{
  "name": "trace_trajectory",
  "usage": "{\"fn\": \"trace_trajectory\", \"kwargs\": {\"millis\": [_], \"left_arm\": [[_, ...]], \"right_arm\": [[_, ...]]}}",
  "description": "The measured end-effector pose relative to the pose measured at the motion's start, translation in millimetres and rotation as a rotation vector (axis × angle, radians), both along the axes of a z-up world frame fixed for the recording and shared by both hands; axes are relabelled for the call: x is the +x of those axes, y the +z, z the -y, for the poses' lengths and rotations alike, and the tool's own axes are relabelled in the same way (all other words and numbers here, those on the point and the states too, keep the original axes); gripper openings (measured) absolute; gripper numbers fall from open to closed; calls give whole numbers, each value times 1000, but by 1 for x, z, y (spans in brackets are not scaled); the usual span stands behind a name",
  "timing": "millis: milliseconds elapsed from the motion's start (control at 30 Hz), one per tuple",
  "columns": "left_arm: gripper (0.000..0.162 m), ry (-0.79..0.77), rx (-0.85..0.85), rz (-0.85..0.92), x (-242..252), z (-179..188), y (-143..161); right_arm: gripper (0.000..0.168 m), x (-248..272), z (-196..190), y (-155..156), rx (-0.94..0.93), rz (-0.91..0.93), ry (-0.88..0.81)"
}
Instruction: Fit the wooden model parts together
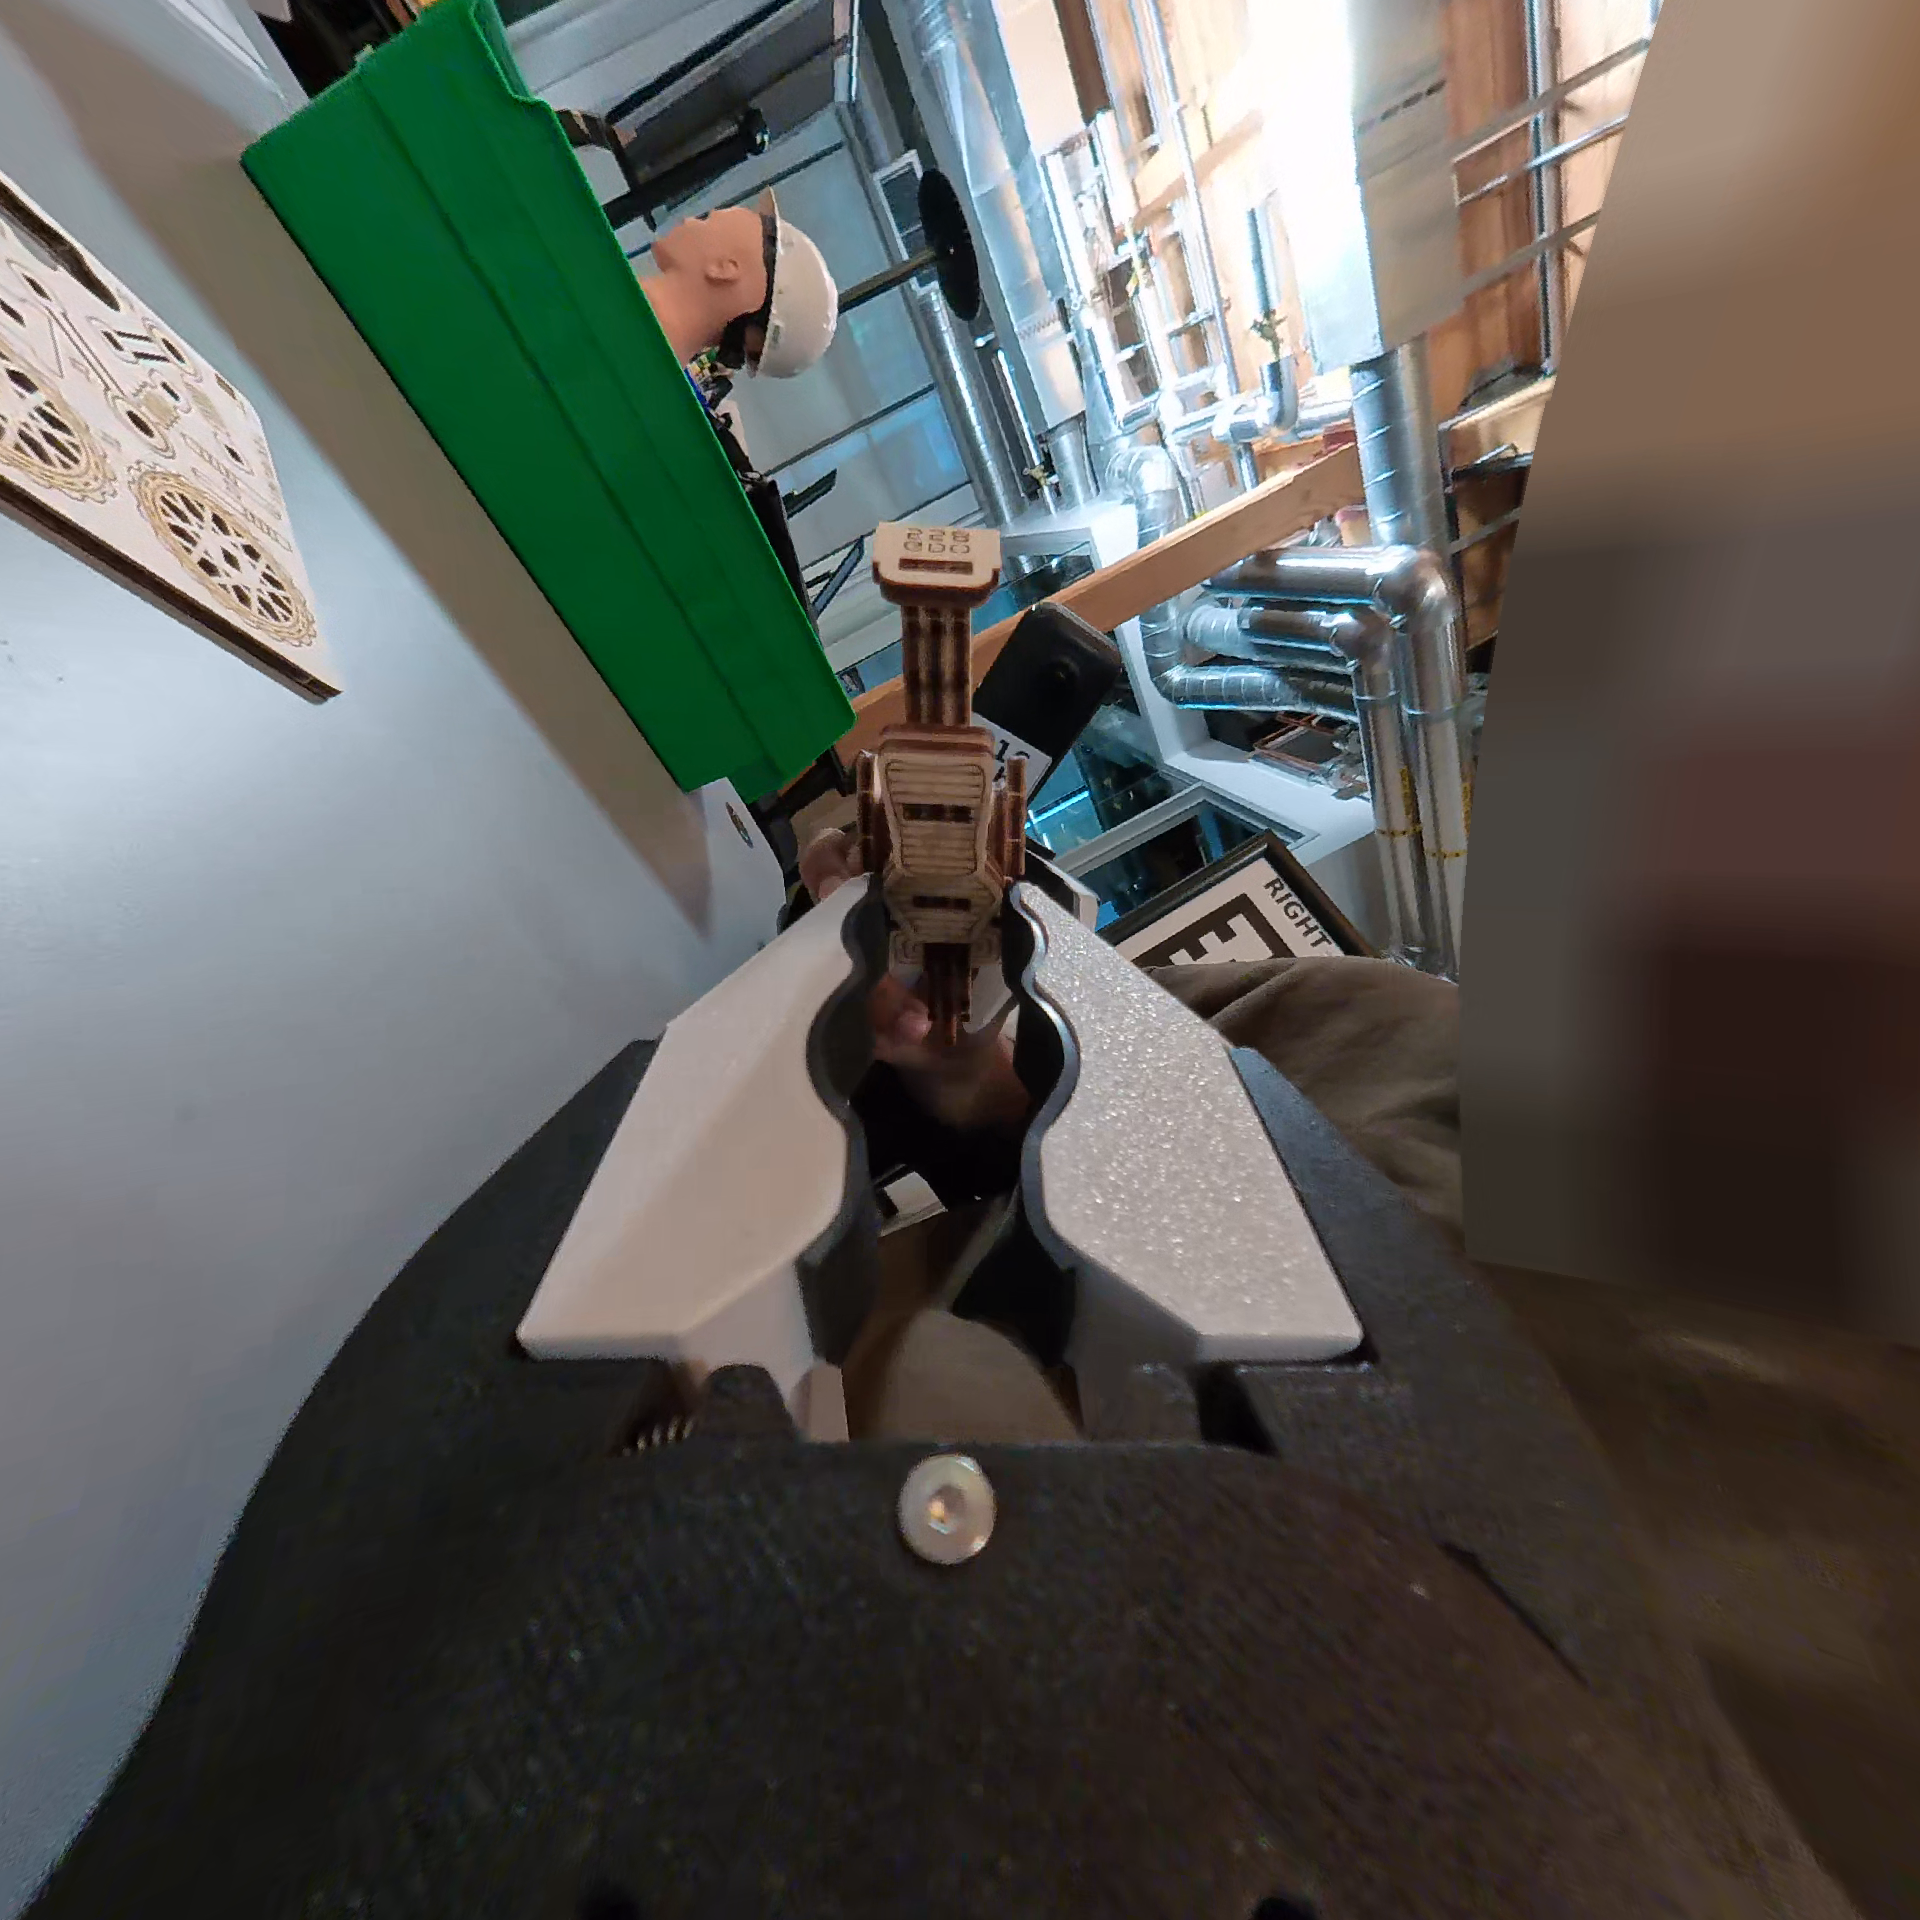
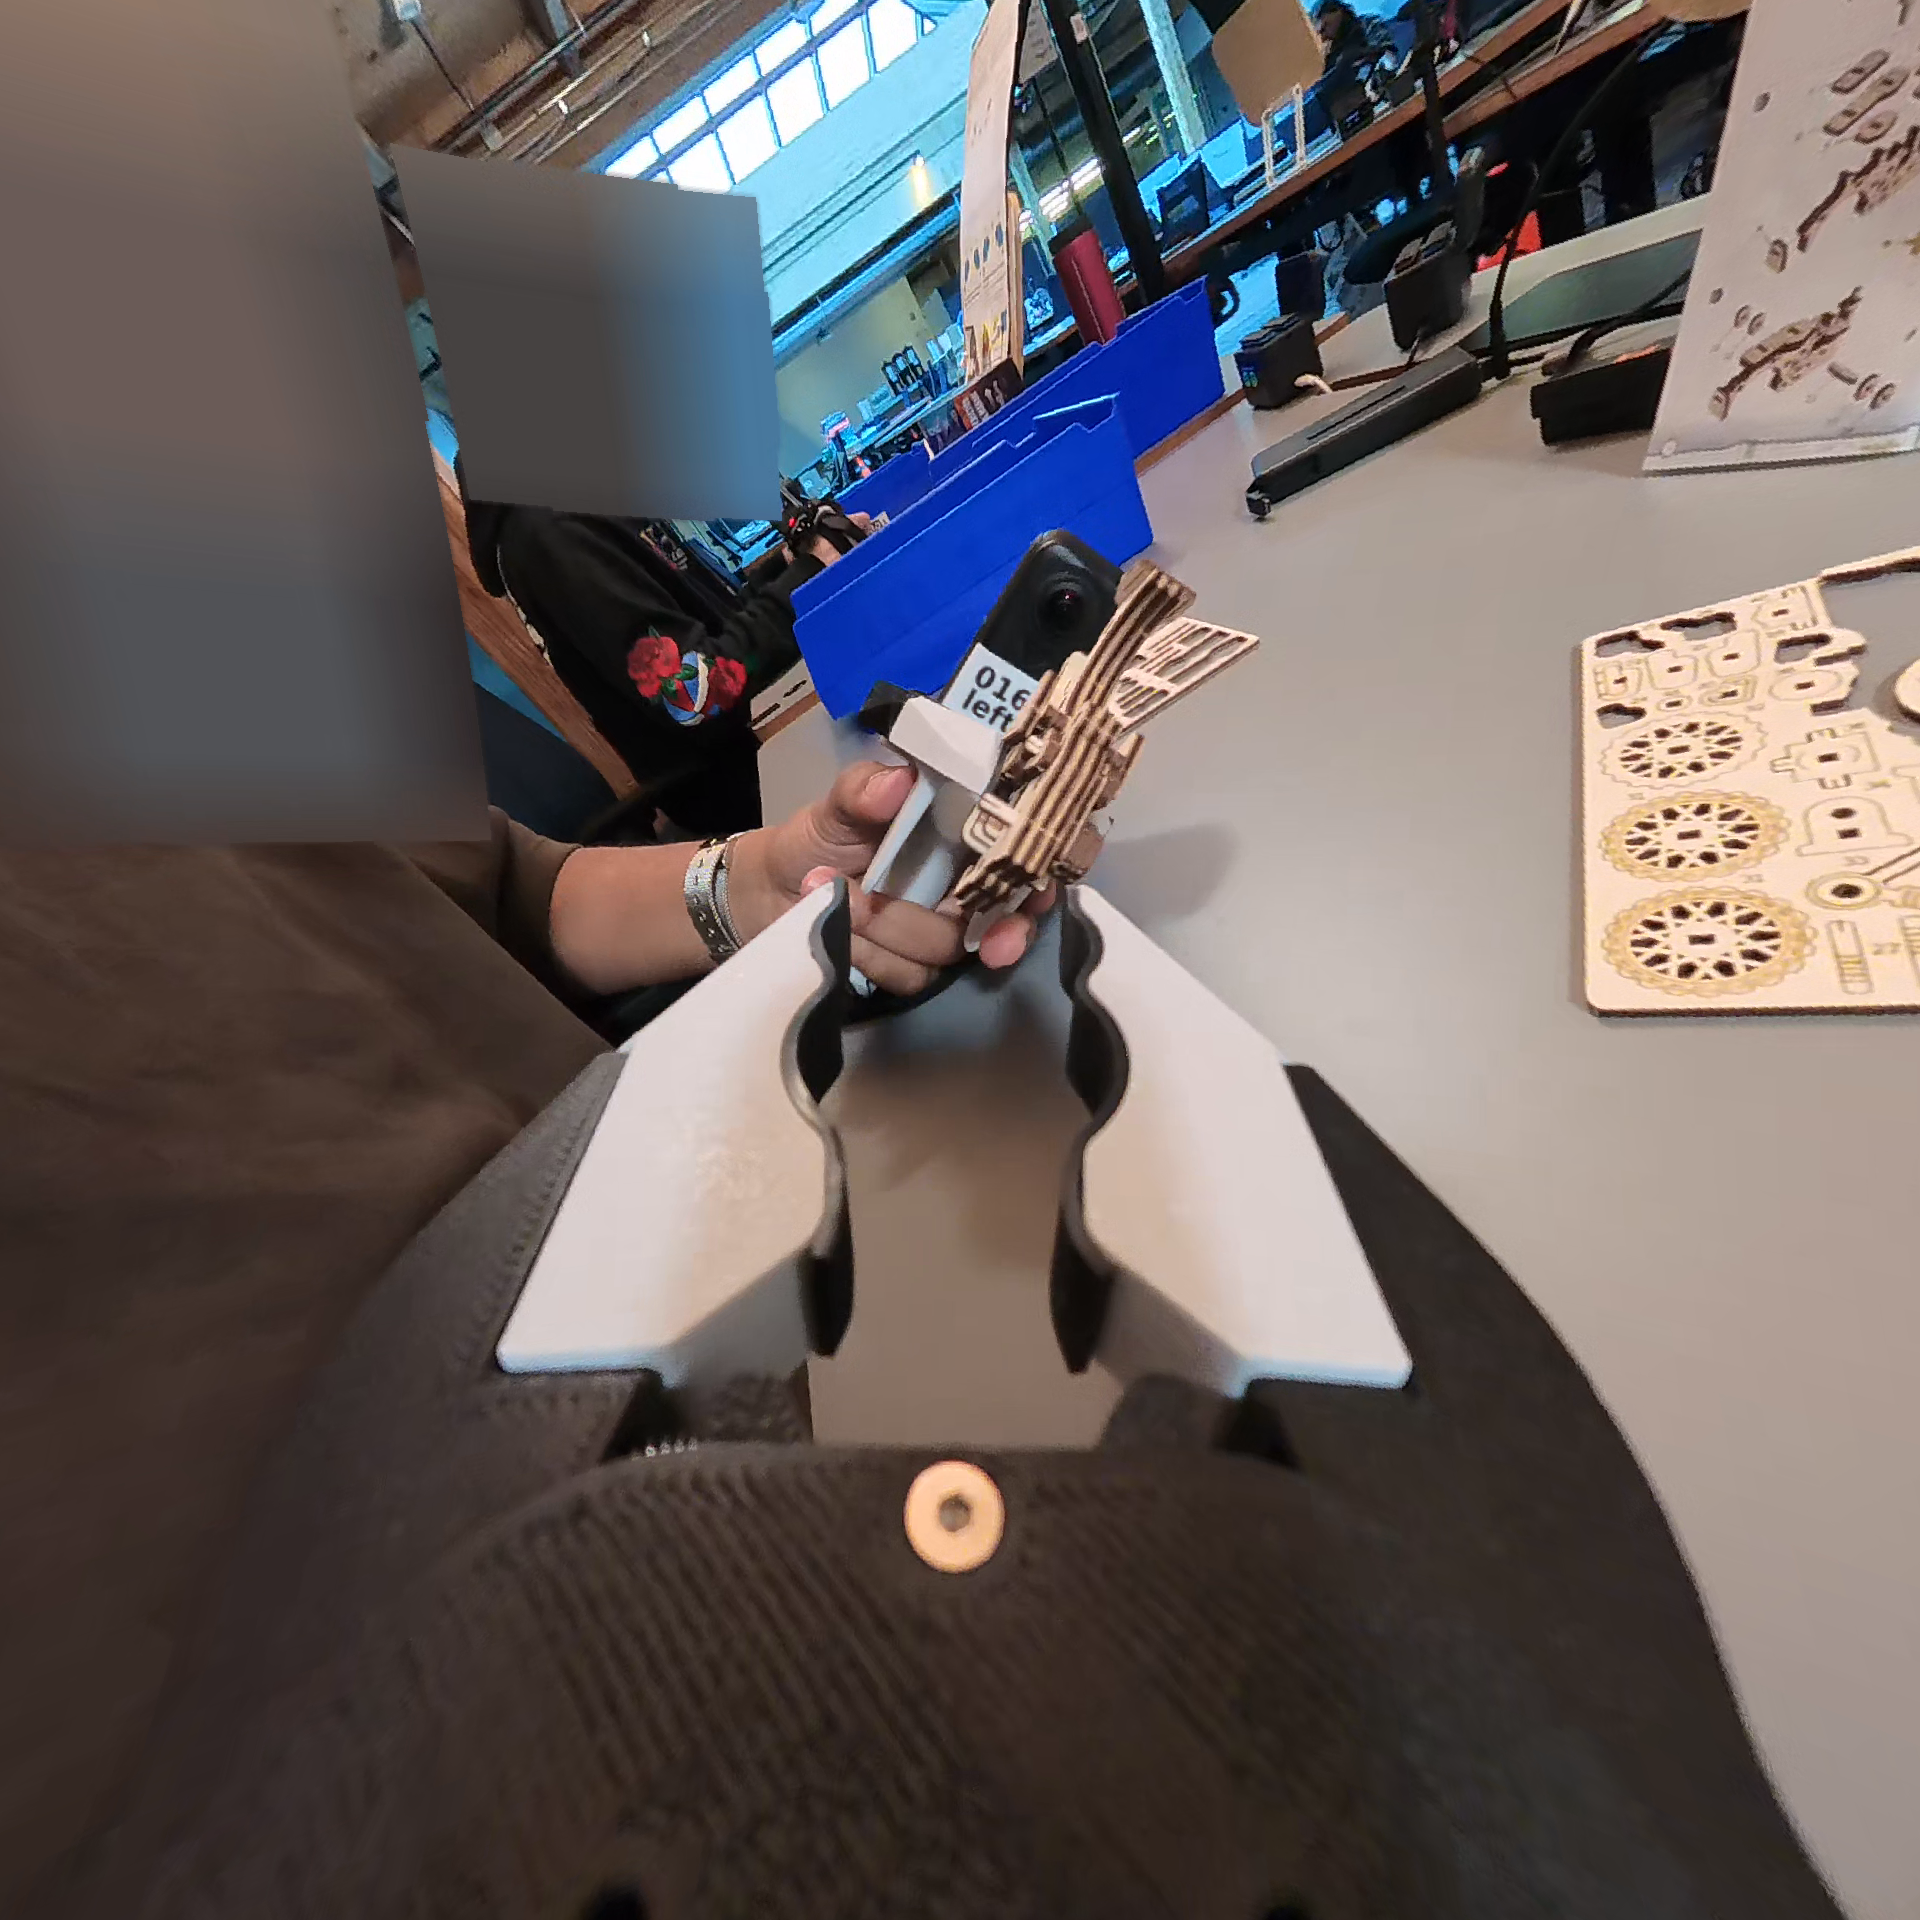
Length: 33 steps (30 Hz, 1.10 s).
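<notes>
My left gripper (image 1: 940, 914) is shut on a layered wooden model assembly (image 1: 940, 790). The assembly sticks out upright beyond the fingertips and ends in a small flat plate. In the right wrist view the same assembly (image 2: 1070, 748) shows tilted in the left gripper (image 2: 997, 810), which a hand (image 2: 883, 883) holds above the grey table (image 2: 1351, 935). My right gripper (image 2: 956, 925) is open and empty, just short of that hand and assembly. A flat wooden parts sheet (image 2: 1756, 810) with gear cut-outs lies on the table to the right; it also shows in the left wrist view (image 1: 135, 447).
A green bin (image 1: 540, 416) stands behind the sheet. Blue bins (image 2: 987, 520) stand at the far table edge. A printed sheet (image 2: 1818, 208) stands at the far right, with dark devices (image 2: 1371, 426) beside it. A seated person's dark sleeve (image 2: 644, 644) is beyond the table. My hands' fingertips stand some 4 cm from each other.
</notes>
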<state>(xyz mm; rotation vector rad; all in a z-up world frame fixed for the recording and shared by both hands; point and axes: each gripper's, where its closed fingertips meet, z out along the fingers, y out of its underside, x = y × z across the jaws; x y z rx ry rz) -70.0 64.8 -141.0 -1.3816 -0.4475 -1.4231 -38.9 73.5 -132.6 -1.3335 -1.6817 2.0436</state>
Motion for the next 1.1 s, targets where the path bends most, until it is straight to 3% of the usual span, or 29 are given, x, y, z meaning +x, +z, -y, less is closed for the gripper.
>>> {"fn": "trace_trajectory", "kwargs": {"millis": [33, 833, 1100], "left_arm": [[19, -3, -1, 4, 0, 0, 0], [19, -4, -11, 45, -4, -1, -1], [19, 20, -10, 40, -7, 0, -1]], "right_arm": [[39, -1, -1, 0, -3, 2, -1], [38, -2, 2, -5, -3, 21, 17], [38, -16, -5, -6, 44, 9, -66]]}}
